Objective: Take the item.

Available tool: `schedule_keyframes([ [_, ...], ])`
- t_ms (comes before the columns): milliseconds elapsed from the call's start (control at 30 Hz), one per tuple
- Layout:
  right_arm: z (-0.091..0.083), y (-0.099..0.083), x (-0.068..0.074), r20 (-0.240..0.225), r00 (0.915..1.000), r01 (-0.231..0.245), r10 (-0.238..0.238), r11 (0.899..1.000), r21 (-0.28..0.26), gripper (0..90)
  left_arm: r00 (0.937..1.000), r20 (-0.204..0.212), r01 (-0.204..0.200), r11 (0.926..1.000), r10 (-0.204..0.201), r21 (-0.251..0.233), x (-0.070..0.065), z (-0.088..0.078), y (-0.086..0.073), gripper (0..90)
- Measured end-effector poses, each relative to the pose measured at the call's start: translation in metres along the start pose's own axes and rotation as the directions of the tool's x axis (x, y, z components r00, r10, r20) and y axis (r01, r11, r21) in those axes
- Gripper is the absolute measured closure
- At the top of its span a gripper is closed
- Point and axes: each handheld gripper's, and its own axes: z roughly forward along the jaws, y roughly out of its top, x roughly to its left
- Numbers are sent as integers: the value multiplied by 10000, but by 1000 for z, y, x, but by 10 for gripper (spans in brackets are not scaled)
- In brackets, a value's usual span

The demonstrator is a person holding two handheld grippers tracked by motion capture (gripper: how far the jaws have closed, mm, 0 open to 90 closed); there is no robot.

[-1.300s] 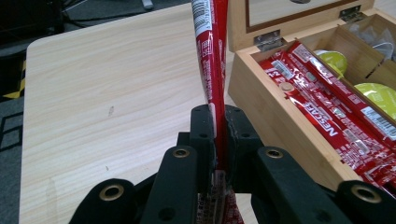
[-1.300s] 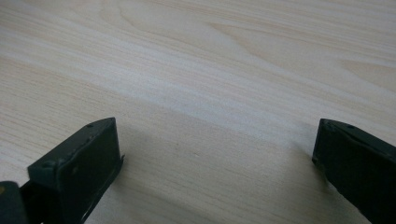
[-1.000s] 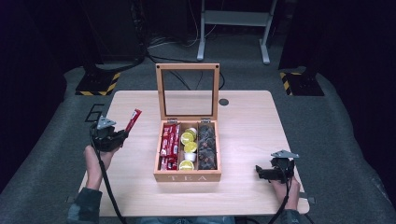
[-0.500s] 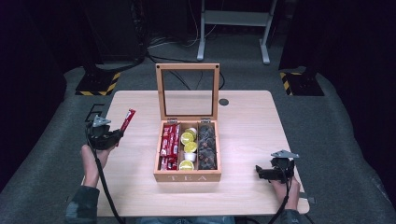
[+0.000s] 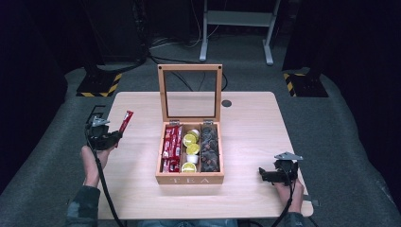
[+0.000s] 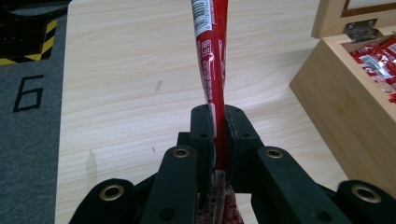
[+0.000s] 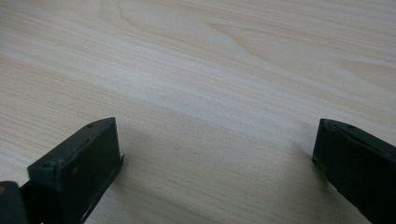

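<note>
there, "tea" on wooden box (image 5: 189, 179)

A long, narrow red sachet (image 6: 212, 56) — glossy, with white print and a barcode panel near its far end — stands tilted above the counter (image 5: 142, 189) at its left side, well apart from the wooden tea box (image 5: 189, 177), its lower end pinched in the left gripper (image 6: 216, 140).

Fixed high view facing down, two tong-mounted close views, shared table (image 5: 246, 123)
</note>
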Motion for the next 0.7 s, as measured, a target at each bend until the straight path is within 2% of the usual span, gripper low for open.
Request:
schedule_keyframes([
  [233, 0, 0, 0, -10, 10000, 8, -8, 10000, -2, 1, 9998, -140, 168, 9998, -167, 75, 6, 6, -1, 824],
  [367, 0, 0, 0, -11, 10000, 2, -2, 10000, -2, 1, 9991, -183, 372, 9992, -370, 148, 9, 11, -3, 824],
  [433, 0, 0, 0, -20, 10000, 6, -6, 10000, 6, 1, 9980, -209, 603, 9979, -598, 235, 10, 13, -4, 824],
  [467, 0, 0, 0, -18, 10000, 7, -7, 10000, 2, 1, 9983, -276, 522, 9983, -515, 248, 12, 14, -4, 824],
  [500, 0, 0, 0, -12, 10000, 8, -8, 10000, 0, 1, 9974, -311, 661, 9975, -654, 229, 13, 16, -5, 824],
  [700, 0, 0, 0, -19, 10000, 7, -7, 10000, 3, 1, 9955, -482, 838, 9957, -818, 396, 21, 27, -9, 824],
])
